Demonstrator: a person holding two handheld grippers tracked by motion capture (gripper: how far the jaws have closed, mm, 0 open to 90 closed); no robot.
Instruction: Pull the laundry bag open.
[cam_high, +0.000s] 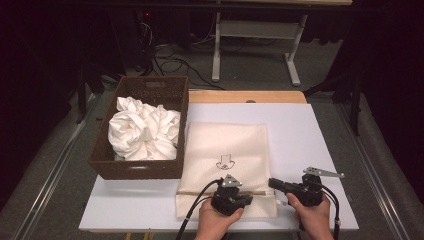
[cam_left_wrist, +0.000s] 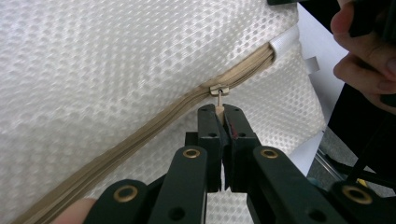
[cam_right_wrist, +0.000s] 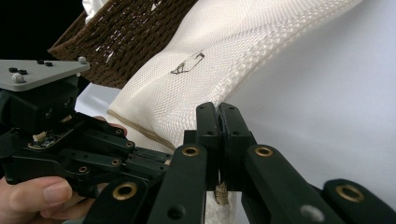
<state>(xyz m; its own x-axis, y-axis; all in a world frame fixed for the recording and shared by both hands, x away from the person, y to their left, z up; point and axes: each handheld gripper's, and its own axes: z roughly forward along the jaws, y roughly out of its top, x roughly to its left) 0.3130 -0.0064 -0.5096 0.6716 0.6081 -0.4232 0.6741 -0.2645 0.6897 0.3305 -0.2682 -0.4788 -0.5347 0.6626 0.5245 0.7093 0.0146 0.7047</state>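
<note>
Nearest the lens in the left gripper view, the left gripper (cam_left_wrist: 219, 112) has its fingers together, clamped on the small tan pull tab (cam_left_wrist: 218, 108) that hangs from the metal zipper slider (cam_left_wrist: 218, 90). Slider sits on the tan zipper (cam_left_wrist: 140, 135), which runs as a long diagonal across the mesh bag (cam_left_wrist: 116, 56) and ends close beyond the slider at a white end tab (cam_left_wrist: 285, 41). From above, the bag (cam_high: 225, 150) lies flat on the white bench (cam_high: 300, 125), zipper line across its near end, just right of the brown basket (cam_high: 150, 90) full of white laundry (cam_high: 142, 132). Right gripper (cam_right_wrist: 218, 112) also has its fingers pressed together; a scrap of mesh edge shows low between them, so it looks clamped on the bag's near right corner, holding the cloth taut. Key relation: the zipper's long axis runs sideways across the near end, and the slider stands near its right-hand end, next to the right gripper (cam_high: 280, 186). Judgement: the left gripper (cam_high: 231, 192) has most of its travel to the left, away from the anchoring hand, along that line. Pull must stay in line with the teeth or the tab may slip.
</note>
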